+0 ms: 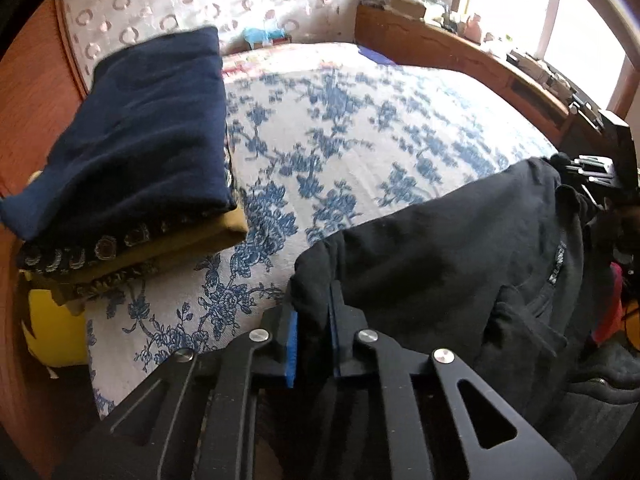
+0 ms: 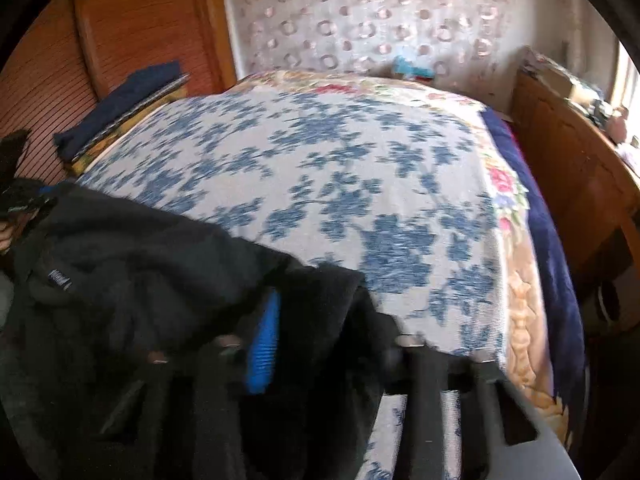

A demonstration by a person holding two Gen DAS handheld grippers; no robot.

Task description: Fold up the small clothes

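Left gripper (image 1: 313, 312) clamped on black garment (image 1: 460, 248) edge; right gripper (image 2: 308, 320) likewise clamped on it, above floral bed (image 1: 360, 140). Folded stack (image 1: 132, 152) far left.

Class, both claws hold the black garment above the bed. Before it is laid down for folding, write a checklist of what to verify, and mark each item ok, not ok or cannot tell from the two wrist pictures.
1. Left claw grips the black garment: ok, cloth is pinched between its blue pads.
2. Right claw grips the same garment: ok, cloth wraps its fingers, though the picture is blurred.
3. Garment spread flat between the claws: not ok, it hangs bunched and wrinkled.
4. Floral bedspread has bare room ahead for laying down: ok.
5. Stack of folded clothes is out of the way: ok, it sits at the bed's left edge.
6. Lower hem hangs free: cannot tell, out of view.
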